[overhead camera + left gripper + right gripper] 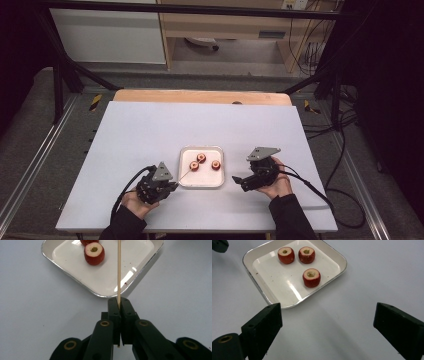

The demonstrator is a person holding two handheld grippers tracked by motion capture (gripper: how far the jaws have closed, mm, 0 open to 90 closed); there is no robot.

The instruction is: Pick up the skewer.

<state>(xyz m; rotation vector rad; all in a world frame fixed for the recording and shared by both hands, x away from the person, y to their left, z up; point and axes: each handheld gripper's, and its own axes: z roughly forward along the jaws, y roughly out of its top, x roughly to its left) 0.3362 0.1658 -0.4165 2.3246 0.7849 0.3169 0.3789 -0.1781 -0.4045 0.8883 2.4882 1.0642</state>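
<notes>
A white square tray (pixel 204 179) near the table's front holds three red cored fruit pieces: one at the back (pixel 201 157), one on the left (pixel 194 166) and one on the right (pixel 216 164). My left gripper (pixel 172 186) lies just left of the tray, shut on a thin wooden skewer (pixel 184 176). In the left gripper view the skewer (pixel 119 270) rises from the closed jaws (pixel 121 301) over the tray (pixel 100 282), beside a fruit piece (pixel 94 253). My right gripper (pixel 237 181) sits right of the tray, open and empty (pixel 327 315); its view shows the tray (pixel 284 287) and the nearest fruit (pixel 311 277).
The white tabletop (pixel 150 130) stretches bare behind and to both sides of the tray. A wooden strip (pixel 200 96) runs along its far edge. Cables trail from both grippers toward the front edge. Black frame bars stand beyond the table.
</notes>
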